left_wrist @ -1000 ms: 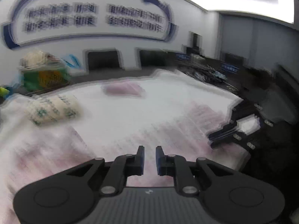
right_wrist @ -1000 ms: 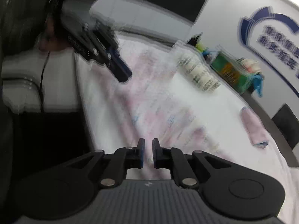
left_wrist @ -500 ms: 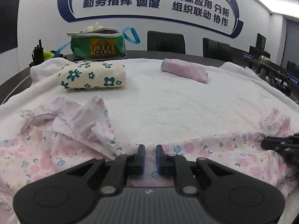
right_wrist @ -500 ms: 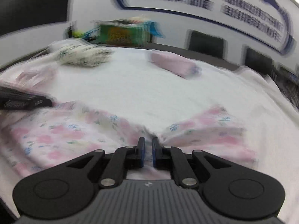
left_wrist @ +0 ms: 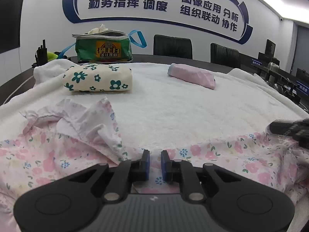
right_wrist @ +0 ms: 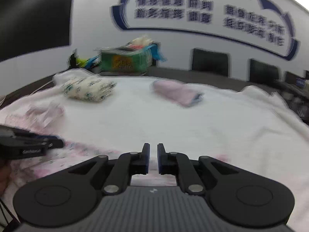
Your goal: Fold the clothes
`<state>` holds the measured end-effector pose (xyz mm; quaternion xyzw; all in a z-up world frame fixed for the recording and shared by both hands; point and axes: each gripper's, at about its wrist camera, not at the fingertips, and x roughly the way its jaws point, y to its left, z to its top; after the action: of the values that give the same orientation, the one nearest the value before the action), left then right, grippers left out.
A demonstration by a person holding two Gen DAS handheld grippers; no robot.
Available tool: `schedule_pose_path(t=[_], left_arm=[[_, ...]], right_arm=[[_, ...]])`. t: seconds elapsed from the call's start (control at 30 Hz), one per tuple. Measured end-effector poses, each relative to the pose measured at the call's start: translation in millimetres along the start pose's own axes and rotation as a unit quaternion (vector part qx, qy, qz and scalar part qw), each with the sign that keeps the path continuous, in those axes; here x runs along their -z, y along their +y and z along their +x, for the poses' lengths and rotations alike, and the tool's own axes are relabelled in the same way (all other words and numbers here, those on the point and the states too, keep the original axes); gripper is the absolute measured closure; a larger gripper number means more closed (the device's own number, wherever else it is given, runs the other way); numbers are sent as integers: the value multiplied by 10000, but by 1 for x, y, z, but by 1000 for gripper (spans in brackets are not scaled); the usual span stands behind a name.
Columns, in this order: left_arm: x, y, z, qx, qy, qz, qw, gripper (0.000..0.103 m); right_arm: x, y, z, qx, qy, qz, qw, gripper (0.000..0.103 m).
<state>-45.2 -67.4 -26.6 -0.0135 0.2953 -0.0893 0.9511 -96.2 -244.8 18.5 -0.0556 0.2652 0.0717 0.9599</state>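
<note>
A crumpled pink floral garment (left_wrist: 48, 154) lies spread along the near edge of the white towel-covered table (left_wrist: 183, 112). My left gripper (left_wrist: 154, 160) sits low over the garment's far hem. Its jaws stand a narrow gap apart, with the cloth beneath them and nothing pinched. The right gripper (left_wrist: 289, 129) shows at the right edge of that view, over the garment's right end. In the blurred right wrist view my right gripper (right_wrist: 153, 154) is shut over the garment (right_wrist: 81, 152), and the left gripper (right_wrist: 58, 142) reaches in from the left.
Further back on the towel lie a folded cream cloth with green flowers (left_wrist: 98, 79) and a folded pink cloth (left_wrist: 193, 75). A green bag (left_wrist: 104, 46) stands behind them. Dark chairs (left_wrist: 172, 46) line the far side below the wall lettering.
Both views swung round to face the table and the wall. My left gripper came down onto the garment's hem, then held still. My right gripper rolled upright and slid sideways. The jaws kept their gaps.
</note>
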Motion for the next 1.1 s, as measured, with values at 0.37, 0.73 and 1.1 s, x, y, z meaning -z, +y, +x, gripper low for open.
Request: schedule_pose_path(t=[0.37,0.73,1.1], left_arm=[[0,1,0,9,-2,-33,10000,91],[0,3,-1,66,0,-120,9999,91],[1,0,0,-3,-7,14,10000,91]], right_arm=[[34,-28,-39,640,-164,-181,9976,88],[15,14,-69,-648,412,-3155,9458,28],[57,11,-60,-692,1612,-4872,8555,89]])
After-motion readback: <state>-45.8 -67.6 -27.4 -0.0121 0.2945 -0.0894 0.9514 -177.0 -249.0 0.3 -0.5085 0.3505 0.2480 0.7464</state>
